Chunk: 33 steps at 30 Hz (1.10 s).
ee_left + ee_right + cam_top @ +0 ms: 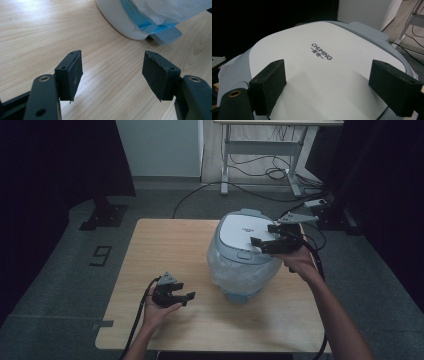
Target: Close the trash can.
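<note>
1. Two black grippers are working a light wooden table: the left gripper is resting wide open, gripping nothing.
2. The right gripper is hovering, jaws spread, over the white-lidded grey rice cooker.
3. Clear plastic wrap is obscuring the cooker's body.

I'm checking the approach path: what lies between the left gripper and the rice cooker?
Only bare wooden table; the left gripper view shows it between the open left gripper and the rice cooker.
</note>
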Tool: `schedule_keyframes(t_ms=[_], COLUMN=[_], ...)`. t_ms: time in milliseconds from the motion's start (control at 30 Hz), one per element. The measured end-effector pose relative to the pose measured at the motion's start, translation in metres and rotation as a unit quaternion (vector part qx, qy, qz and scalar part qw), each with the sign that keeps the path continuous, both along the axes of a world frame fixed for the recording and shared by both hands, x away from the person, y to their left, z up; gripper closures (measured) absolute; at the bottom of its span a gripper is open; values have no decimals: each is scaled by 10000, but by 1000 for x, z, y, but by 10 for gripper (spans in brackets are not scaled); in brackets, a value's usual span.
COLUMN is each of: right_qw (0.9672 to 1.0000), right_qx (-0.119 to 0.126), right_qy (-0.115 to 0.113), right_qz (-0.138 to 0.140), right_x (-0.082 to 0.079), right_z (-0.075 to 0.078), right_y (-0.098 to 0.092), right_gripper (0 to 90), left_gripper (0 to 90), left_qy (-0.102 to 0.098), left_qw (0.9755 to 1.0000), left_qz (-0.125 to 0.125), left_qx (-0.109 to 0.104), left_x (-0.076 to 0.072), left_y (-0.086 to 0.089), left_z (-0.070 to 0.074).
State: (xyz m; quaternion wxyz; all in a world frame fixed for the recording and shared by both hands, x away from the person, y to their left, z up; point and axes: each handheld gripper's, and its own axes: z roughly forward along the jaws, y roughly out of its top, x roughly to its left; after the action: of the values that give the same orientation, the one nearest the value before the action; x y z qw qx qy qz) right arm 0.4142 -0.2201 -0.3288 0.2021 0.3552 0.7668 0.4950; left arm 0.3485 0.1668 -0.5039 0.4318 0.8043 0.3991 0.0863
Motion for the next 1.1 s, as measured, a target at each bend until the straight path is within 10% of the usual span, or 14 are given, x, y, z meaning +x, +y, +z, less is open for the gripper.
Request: schedule_keyframes(t_ms=[767,1100], right_qw=[9991,9987], right_qx=[-369,-296], right_qy=[81,-402], right_qz=[-206,-59], right_x=[-6,-15], right_z=[5,1], right_y=[9,7], right_gripper=[216,215], left_gripper=[318,317], left_qy=[56,15], left_qw=[10000,10000], left_qz=[3,14], left_qx=[-12,21], left_x=[0,1], left_y=[2,3], left_z=[1,0])
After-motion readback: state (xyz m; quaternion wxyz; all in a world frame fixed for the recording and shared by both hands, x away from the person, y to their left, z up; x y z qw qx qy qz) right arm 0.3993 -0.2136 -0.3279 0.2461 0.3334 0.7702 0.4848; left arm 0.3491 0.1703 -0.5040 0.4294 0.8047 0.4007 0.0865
